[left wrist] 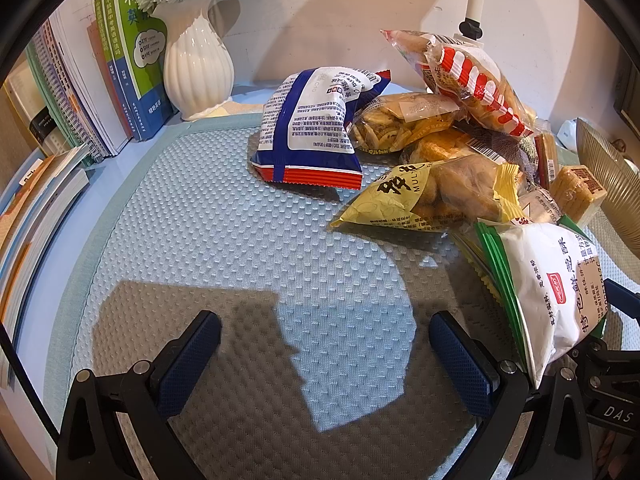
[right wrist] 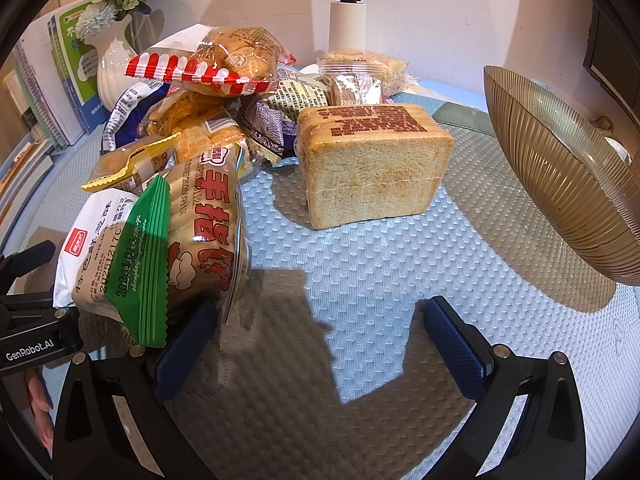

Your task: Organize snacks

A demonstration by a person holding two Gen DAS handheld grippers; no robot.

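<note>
A heap of packaged snacks lies on a blue textured mat (left wrist: 208, 240). In the left wrist view a blue, white and red packet (left wrist: 308, 128) lies at the heap's left, a yellow packet (left wrist: 424, 196) in front, a red-striped bag (left wrist: 476, 80) on top, and a white and green packet (left wrist: 548, 300) beside my right finger. My left gripper (left wrist: 324, 354) is open over bare mat. In the right wrist view a wrapped bread slab (right wrist: 372, 164) stands ahead, and the white and green packet (right wrist: 120, 256) leans by the left finger. My right gripper (right wrist: 320, 346) is open with nothing between its fingers.
A ribbed amber glass bowl (right wrist: 560, 184) stands at the right of the mat. A white vase (left wrist: 196, 64) with flowers and a row of books (left wrist: 100, 80) fill the back left. A white lamp post (right wrist: 348, 12) rises behind the heap. The other gripper's body (right wrist: 28, 320) sits at left.
</note>
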